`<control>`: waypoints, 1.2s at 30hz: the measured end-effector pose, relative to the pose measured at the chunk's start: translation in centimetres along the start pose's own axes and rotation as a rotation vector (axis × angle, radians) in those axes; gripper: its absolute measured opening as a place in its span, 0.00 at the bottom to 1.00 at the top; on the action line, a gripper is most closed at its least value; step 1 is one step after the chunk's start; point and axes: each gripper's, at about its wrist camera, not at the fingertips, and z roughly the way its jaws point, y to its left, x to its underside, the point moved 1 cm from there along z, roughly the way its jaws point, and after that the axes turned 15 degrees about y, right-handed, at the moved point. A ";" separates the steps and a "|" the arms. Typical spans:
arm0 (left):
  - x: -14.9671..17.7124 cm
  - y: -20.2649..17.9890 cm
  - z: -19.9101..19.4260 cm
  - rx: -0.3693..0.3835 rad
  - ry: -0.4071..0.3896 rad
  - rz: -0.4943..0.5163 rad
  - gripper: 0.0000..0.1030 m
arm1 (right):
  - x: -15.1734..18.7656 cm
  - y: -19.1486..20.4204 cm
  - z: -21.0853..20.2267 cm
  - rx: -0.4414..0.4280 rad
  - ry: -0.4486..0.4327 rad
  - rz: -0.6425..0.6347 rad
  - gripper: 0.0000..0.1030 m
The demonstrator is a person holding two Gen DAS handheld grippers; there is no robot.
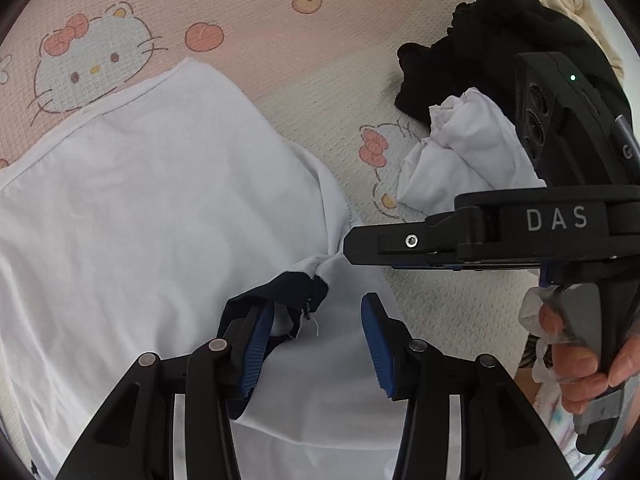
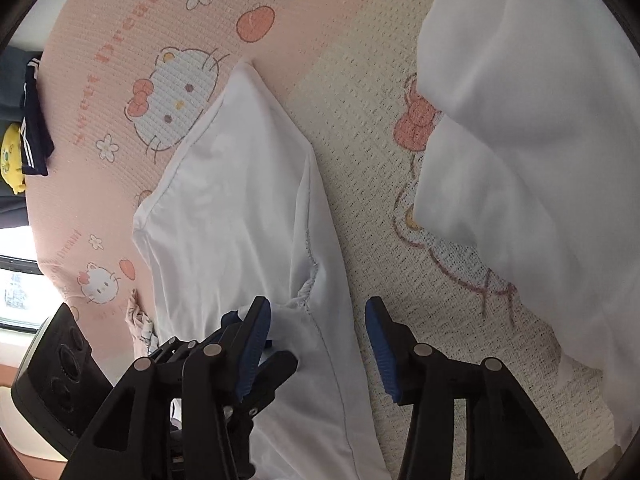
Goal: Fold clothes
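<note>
Two hand-held grippers over the white shirt (image 1: 152,208) spread on the bed (image 1: 280,20). Left hand-held gripper (image 1: 318,344) part open around the dark collar (image 1: 296,288), not pinching. Right hand-held gripper (image 2: 318,348) part open above the shirt's edge. Fabric's thin, limp, light: grab seams or collar.

Bed surface: textured mat (image 1: 280,64) in pink and cream, printed with cartoon cats, flowers and peaches. Lying on it: a white garment (image 1: 140,200) spread mostly flat, and well apart a crumpled white cloth (image 1: 460,160) touching a heap of black clothing (image 1: 500,40). Beige fabric (image 1: 576,8) shows behind the heap.
</note>
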 end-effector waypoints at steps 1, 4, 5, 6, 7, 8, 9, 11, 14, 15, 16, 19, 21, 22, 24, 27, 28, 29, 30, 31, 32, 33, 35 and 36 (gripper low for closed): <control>-0.2 -0.1 0.2 -0.021 0.003 -0.004 0.20 | -0.1 0.1 0.2 -0.005 0.001 0.000 0.47; -0.7 0.4 0.9 -0.043 0.020 -0.046 0.13 | -0.2 0.4 1.1 0.007 0.010 -0.006 0.47; -0.8 0.7 0.8 -0.031 0.015 -0.063 0.12 | -0.3 0.6 1.2 0.015 0.006 -0.013 0.43; -0.9 1.0 0.6 -0.023 0.009 -0.075 0.12 | -0.3 0.8 1.4 0.022 0.001 -0.021 0.39; -1.0 1.2 0.5 -0.021 0.009 -0.080 0.12 | -0.3 0.9 1.4 0.032 0.000 -0.023 0.38; -1.1 1.5 0.4 -0.023 0.011 -0.083 0.12 | -0.3 0.9 1.5 0.042 -0.002 -0.025 0.36; -1.3 1.7 0.3 -0.024 0.011 -0.086 0.12 | -0.3 1.0 1.5 0.052 -0.003 -0.027 0.32; -1.6 2.3 0.1 -0.039 0.003 -0.091 0.12 | -0.3 1.0 1.7 0.062 -0.004 -0.025 0.29; -2.2 3.3 0.2 -0.093 0.004 -0.106 0.12 | -0.2 1.0 1.6 0.068 -0.017 -0.009 0.28; -2.5 3.7 0.4 -0.097 0.011 -0.116 0.12 | -0.2 1.0 1.7 0.070 -0.025 -0.001 0.28; -2.7 4.2 0.6 -0.081 0.027 -0.130 0.12 | -0.1 1.1 1.7 0.075 -0.028 -0.001 0.28; -2.6 5.0 0.5 -0.037 0.036 -0.150 0.12 | 0.2 1.4 1.8 0.100 -0.035 -0.009 0.28; -2.3 4.9 -0.1 -0.042 0.020 -0.142 0.12 | 0.4 1.7 1.8 0.131 -0.038 -0.020 0.28; -2.2 4.9 -0.4 -0.041 0.014 -0.141 0.12 | 0.5 1.9 1.8 0.146 -0.040 -0.026 0.28; -1.9 4.8 -1.3 -0.023 0.007 -0.158 0.12 | 0.8 2.4 1.7 0.172 -0.042 -0.038 0.28; -1.2 5.3 -2.5 0.042 0.007 -0.210 0.12 | 1.5 3.4 1.3 0.238 -0.091 -0.026 0.28; -0.9 5.5 -2.9 0.069 0.009 -0.227 0.13 | 1.7 3.8 1.1 0.253 -0.100 -0.040 0.28; -0.6 5.6 -3.3 0.097 0.011 -0.245 0.13 | 2.2 4.2 0.9 0.262 -0.106 -0.053 0.29; -0.3 5.9 -3.5 0.125 0.017 -0.268 0.13 | 2.5 4.3 0.7 0.259 -0.112 -0.050 0.29; 0.1 6.3 -3.6 0.153 0.026 -0.295 0.13 | 2.8 4.4 0.4 0.254 -0.119 -0.045 0.29; 0.5 6.7 -3.6 0.180 0.039 -0.327 0.14 | 3.1 4.5 0.2 0.249 -0.126 -0.040 0.29; 0.9 7.1 -3.5 0.207 0.054 -0.362 0.16 | 3.4 4.6 0.0 0.245 -0.133 -0.036 0.34; 1.9 8.1 -3.2 0.251 0.080 -0.440 0.40 | 4.1 4.3 -0.3 0.225 -0.139 -0.017 0.47; 2.4 8.5 -3.2 0.273 0.080 -0.477 0.47 | 4.5 4.1 -0.4 0.222 -0.140 -0.007 0.48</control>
